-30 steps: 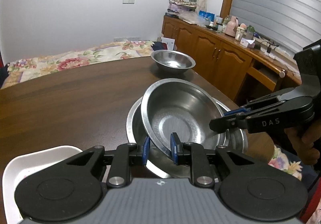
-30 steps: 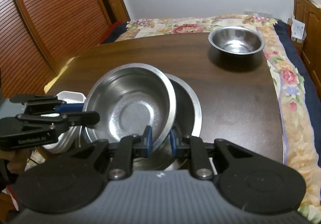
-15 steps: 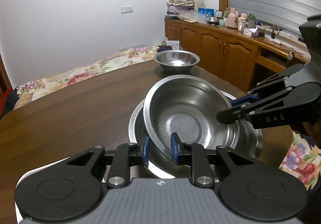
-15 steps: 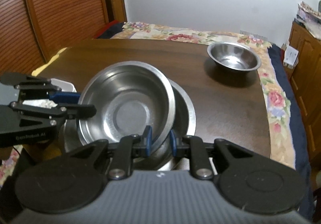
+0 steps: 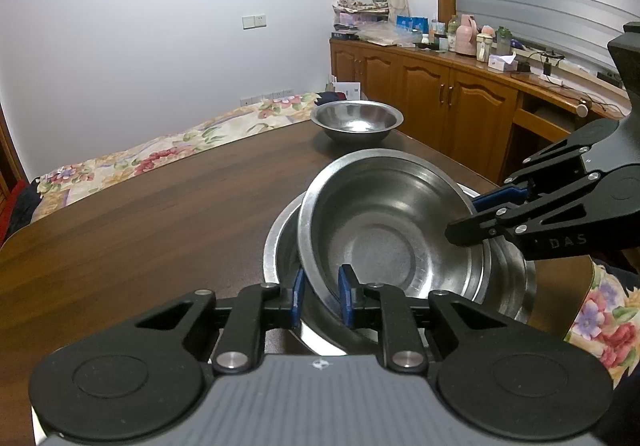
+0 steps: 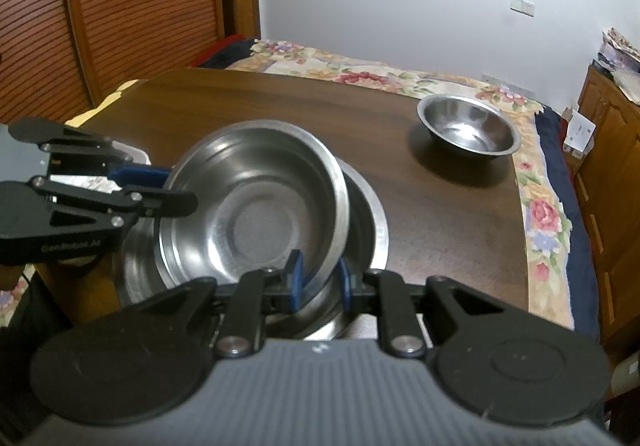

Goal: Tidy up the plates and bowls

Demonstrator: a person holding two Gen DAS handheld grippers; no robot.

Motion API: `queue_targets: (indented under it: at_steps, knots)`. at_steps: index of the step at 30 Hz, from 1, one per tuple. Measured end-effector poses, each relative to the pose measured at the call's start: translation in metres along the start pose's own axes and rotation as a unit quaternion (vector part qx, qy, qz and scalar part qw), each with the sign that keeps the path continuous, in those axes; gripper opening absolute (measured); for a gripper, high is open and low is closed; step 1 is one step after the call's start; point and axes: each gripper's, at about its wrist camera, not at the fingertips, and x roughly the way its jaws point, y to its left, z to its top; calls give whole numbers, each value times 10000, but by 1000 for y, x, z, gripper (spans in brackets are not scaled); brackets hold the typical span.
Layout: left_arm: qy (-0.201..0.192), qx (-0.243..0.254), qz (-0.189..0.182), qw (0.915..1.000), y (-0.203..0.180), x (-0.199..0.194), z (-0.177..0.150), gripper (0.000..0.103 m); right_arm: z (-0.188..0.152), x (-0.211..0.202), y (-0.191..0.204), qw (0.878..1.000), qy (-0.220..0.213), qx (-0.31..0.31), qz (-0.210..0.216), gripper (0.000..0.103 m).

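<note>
Two hand-held grippers are pinching opposite sides of one steel bowl (image 5: 384, 230) over a dark wooden table (image 5: 140, 214). In the left wrist view, the left gripper (image 5: 322, 296) is sitting at the lower centre of the frame, its blue pads straddling the bowl's near rim and its jaws closing on that rim. The right gripper (image 5: 476, 216) is reaching in from the right edge of that frame, its fingers clamped narrowly on the bowl's far-right rim.

In the right wrist view the same bowl (image 6: 256, 206) is filling the centre of the frame, with the right gripper (image 6: 318, 284) gripping the rim at the lower centre and the left gripper (image 6: 176, 190) biting the rim from the left edge. The held bowl is tilting, its left side in the left wrist view riding higher, and it is sitting partly inside a larger steel bowl (image 5: 508, 286) that is resting on the table beneath it. Whether the two bowls are touching cannot be told.

A third, smaller steel bowl (image 5: 357, 121) is standing alone at the far end of the table, in the upper centre of the left wrist view and the upper right of the right wrist view (image 6: 468, 130). A white dish (image 6: 134, 156) is peeking out behind the left gripper in the right wrist view.
</note>
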Motion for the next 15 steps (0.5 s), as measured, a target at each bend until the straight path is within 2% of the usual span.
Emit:
queue_targets:
  at_steps: [4,15]
  knots:
    - [11,15,49,10000,1,1,0,19,0,-2,3,9999,16,-151,-51,15]
    - [-41,-126,80,9999,1,2,2,19,3,5,7,9988,-86,-408,-273,15]
